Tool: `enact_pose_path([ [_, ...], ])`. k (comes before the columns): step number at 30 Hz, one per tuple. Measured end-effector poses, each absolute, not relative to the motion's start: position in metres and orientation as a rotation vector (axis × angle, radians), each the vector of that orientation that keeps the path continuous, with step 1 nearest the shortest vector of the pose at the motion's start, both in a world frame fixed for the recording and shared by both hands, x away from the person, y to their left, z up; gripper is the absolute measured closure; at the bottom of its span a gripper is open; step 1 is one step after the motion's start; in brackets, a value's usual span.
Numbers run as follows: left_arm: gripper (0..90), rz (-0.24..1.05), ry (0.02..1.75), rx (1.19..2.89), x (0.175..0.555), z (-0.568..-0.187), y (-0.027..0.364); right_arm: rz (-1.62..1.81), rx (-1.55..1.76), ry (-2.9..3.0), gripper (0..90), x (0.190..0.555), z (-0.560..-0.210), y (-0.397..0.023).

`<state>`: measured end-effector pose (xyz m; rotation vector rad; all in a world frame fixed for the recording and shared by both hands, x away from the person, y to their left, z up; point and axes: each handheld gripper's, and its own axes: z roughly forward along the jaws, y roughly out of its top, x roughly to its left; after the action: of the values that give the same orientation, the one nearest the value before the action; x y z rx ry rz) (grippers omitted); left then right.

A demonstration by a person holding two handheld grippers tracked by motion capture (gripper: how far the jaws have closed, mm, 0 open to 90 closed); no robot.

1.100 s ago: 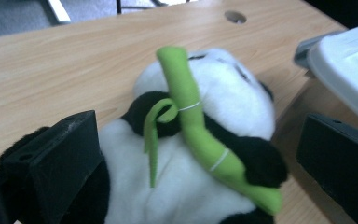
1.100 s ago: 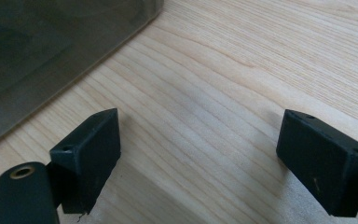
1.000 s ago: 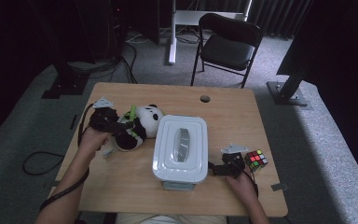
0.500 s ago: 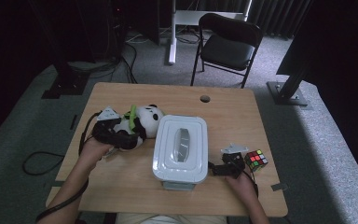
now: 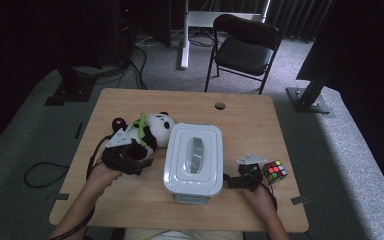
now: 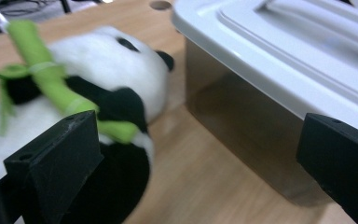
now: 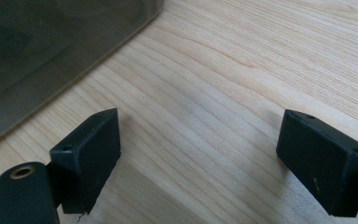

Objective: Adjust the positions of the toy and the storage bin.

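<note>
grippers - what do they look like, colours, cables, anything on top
Both are black, each with two blocky square-ended jaws with small holes. The left gripper and the right gripper each carry a grey three-cornered plate on top. A black cable trails from the left one. Forearms are bare.

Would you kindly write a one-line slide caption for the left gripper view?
Open left tool faces the gap between a toy panda and a lidded white box on a wooden table.
</note>
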<state>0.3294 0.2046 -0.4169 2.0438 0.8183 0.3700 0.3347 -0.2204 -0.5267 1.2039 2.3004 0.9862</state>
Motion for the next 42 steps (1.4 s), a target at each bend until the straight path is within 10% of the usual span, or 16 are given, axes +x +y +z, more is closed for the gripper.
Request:
enact_pose_path([
  [42, 0.5, 0.387, 0.915, 2.121, 0.318, -0.514, 0.204, 0.986, 1.203, 2.3, 13.2, 0.335, -0.527, -0.22],
])
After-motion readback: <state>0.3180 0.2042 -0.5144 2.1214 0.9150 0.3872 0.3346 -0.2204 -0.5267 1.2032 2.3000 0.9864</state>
